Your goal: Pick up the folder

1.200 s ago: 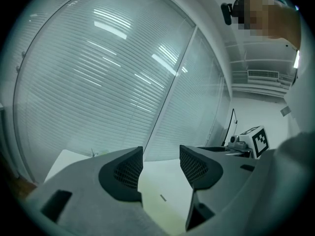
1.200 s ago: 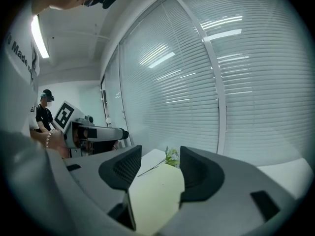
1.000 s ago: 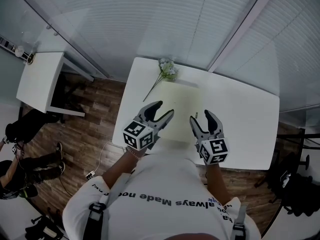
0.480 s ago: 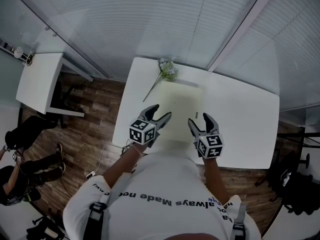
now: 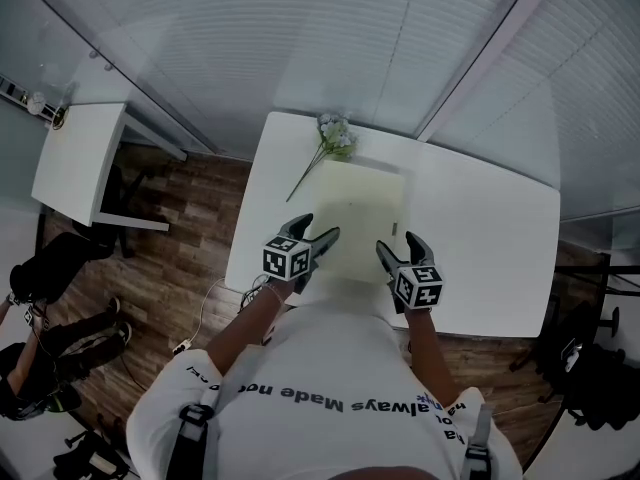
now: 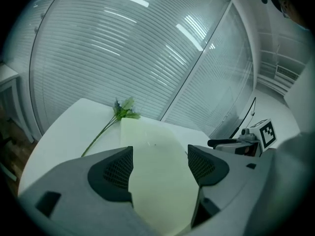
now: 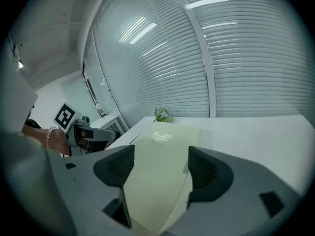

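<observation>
Folder, pale yellow-green and plain, lies flat on a white tabletop, its long sides running away from the person and its near end close to the tabletop's front edge. A sprig of small pale flowers on a long green stem rests on the tabletop just beside the folder's far left corner. From the head view, the left gripper is over the folder's near left edge and the right gripper is over its near right edge, both pointing forward and downward, each with a cube of black-and-white square markers at its back. The jaws of both grippers stand wide apart and have just been opening; in each gripper view the folder's surface fills the gap between the dark ribbed pads, but the pads do not press on it. Closed white blinds stand behind the tabletop. A smaller white side table stands well apart to the left on a dark wooden floor.
</observation>
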Tool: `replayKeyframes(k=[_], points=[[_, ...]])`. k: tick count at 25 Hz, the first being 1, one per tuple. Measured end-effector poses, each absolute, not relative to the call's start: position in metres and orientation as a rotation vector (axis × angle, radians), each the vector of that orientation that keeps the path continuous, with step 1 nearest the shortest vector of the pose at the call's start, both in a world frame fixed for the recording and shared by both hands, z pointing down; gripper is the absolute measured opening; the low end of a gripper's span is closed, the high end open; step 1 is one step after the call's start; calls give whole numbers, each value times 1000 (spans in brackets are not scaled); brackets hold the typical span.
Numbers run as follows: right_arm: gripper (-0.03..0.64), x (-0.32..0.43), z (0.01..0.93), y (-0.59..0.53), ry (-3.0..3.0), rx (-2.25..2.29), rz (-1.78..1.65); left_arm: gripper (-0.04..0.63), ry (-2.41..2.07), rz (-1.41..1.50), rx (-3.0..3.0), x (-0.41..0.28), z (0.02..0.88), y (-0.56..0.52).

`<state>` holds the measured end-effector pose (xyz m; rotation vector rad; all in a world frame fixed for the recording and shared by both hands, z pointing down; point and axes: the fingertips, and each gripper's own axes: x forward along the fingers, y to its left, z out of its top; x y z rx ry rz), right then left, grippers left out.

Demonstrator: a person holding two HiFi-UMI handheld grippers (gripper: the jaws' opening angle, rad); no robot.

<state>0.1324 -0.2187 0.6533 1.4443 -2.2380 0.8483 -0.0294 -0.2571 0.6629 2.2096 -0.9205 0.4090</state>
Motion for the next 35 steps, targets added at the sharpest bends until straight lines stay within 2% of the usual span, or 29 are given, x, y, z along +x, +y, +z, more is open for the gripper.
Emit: replayKeyframes(k=[21, 35], points=[[325, 139, 744, -196, -2109, 1372, 1210, 341, -862, 462, 2000, -41, 739, -239], [325, 127, 767, -189, -2081, 1321, 1329, 342, -820, 451, 1944, -39, 762, -234]])
